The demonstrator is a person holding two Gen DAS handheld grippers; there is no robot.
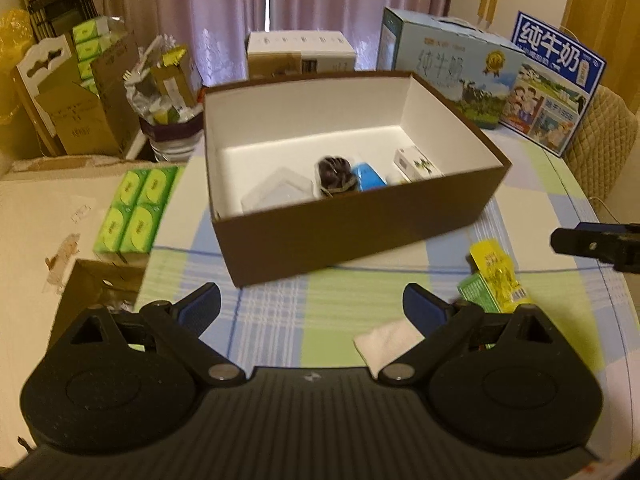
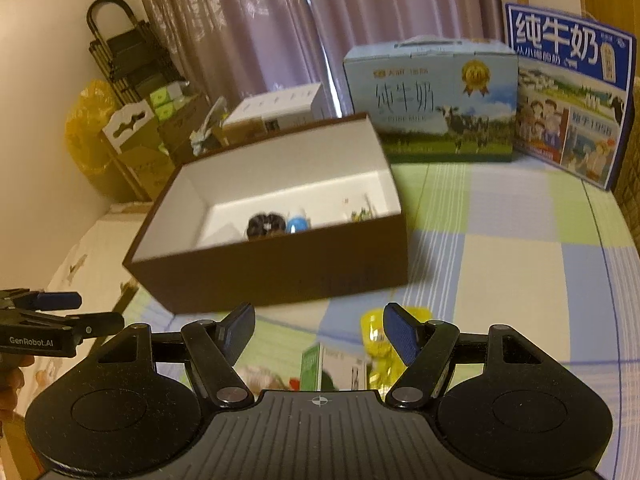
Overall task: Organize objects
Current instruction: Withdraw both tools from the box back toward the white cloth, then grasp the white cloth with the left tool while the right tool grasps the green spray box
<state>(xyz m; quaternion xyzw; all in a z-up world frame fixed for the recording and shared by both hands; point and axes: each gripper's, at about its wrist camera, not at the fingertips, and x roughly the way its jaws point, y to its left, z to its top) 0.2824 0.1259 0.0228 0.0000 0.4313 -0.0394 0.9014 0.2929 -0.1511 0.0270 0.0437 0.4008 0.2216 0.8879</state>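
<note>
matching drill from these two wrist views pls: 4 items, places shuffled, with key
Items:
1. blue item
2. yellow packet
3. green tissue packs
4. milk carton

Places:
A. on the tablecloth, in front of the brown box
B. behind the brown box
C. inside the brown box
D. left of the brown box in the left wrist view

Pairs: 1-C, 2-A, 3-D, 4-B

1. Pretty dim and warm on my feeds, the light comes mostly through the curtains (image 1: pixel 320 8).
2. The brown box (image 1: pixel 352 216) looks motion-smeared in both views.
3. Heavy fisheye bend, dark vignetted corners.
</note>
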